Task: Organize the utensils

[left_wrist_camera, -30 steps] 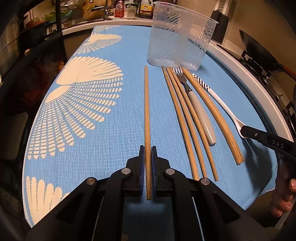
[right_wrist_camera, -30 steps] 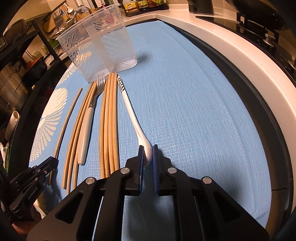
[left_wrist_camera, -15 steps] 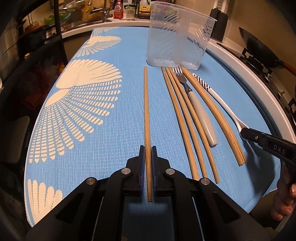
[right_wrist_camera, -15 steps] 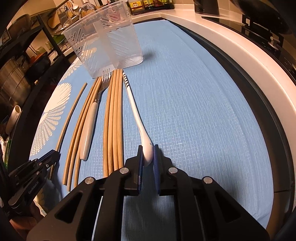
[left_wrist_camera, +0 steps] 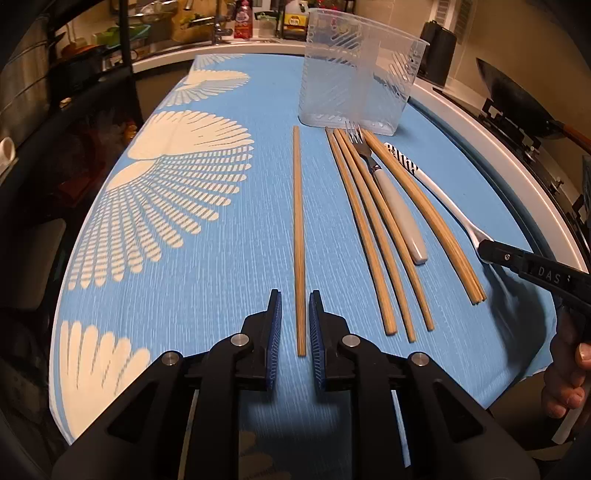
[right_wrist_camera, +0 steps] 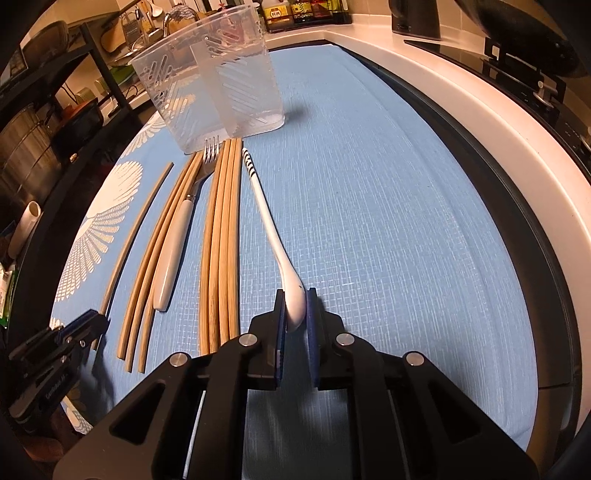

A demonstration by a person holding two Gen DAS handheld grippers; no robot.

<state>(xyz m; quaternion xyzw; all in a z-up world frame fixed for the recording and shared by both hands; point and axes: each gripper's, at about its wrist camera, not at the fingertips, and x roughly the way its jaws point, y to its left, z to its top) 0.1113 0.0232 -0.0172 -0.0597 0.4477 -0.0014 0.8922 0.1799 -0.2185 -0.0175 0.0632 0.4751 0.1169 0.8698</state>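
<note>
A single wooden chopstick (left_wrist_camera: 298, 236) lies on the blue cloth, its near end between the fingers of my left gripper (left_wrist_camera: 295, 314), which is open and not touching it. My right gripper (right_wrist_camera: 295, 310) is shut on the bowl end of a white spoon (right_wrist_camera: 271, 229) with a striped handle tip; the spoon lies along the cloth. Several more chopsticks (left_wrist_camera: 373, 236) and a fork (left_wrist_camera: 388, 195) with a white handle lie between them. A clear plastic utensil holder (left_wrist_camera: 354, 74) stands upright at the far end; it also shows in the right wrist view (right_wrist_camera: 214, 92).
The blue cloth (left_wrist_camera: 221, 258) with white fan prints covers a round white table (right_wrist_camera: 480, 122). A wok and stove (left_wrist_camera: 517, 107) stand to the right. Bottles and kitchenware line the back counter (left_wrist_camera: 243, 26). Dark shelving (right_wrist_camera: 44, 110) stands on the left.
My left gripper has opened and let go of the single chopstick, which now lies free between its fingers. My right gripper stays shut on the spoon.
</note>
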